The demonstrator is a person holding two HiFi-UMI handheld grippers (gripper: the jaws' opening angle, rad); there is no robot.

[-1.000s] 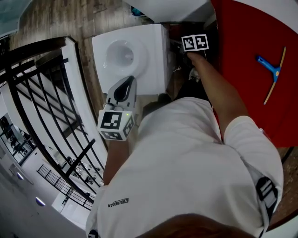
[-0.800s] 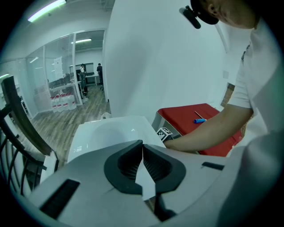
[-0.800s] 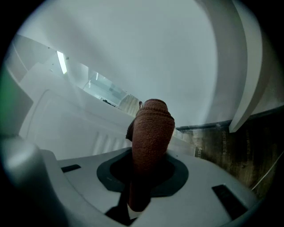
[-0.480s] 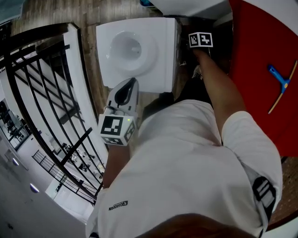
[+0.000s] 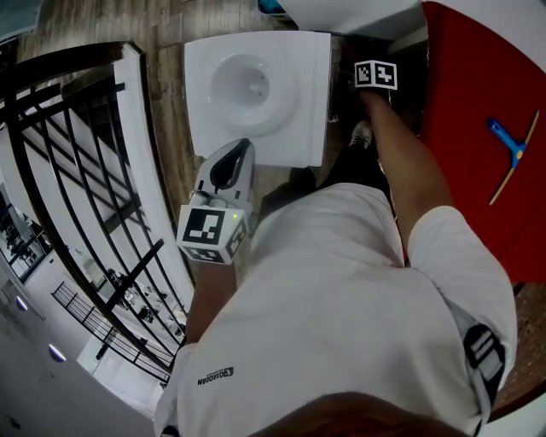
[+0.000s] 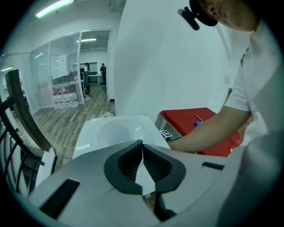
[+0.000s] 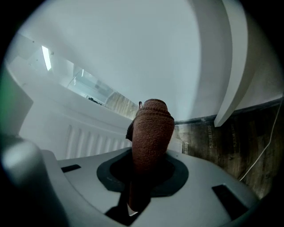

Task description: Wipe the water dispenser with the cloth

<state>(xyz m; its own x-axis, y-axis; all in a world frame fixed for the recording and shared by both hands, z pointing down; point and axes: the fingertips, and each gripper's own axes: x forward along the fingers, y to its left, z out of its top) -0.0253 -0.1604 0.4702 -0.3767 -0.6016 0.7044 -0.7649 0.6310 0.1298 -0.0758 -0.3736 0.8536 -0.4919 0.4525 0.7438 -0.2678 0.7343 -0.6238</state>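
A blue-headed squeegee point(image 5: 512, 147) is lying on the red table point(image 5: 461, 85); black railings point(image 5: 51, 68) are running well left of that table, over wood flooring point(image 5: 102, 26)

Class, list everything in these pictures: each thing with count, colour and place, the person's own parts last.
water dispenser: one, white, on the wooden floor
cloth: one, brown, in the right gripper
table top: one, red, right of the dispenser
squeegee: one, blue head, tan handle, on the table top
railing: one, black, at the left
left gripper: one, grey, shut, empty, by the dispenser's near edge
right gripper: one, grey, shut on the cloth, low beside the dispenser
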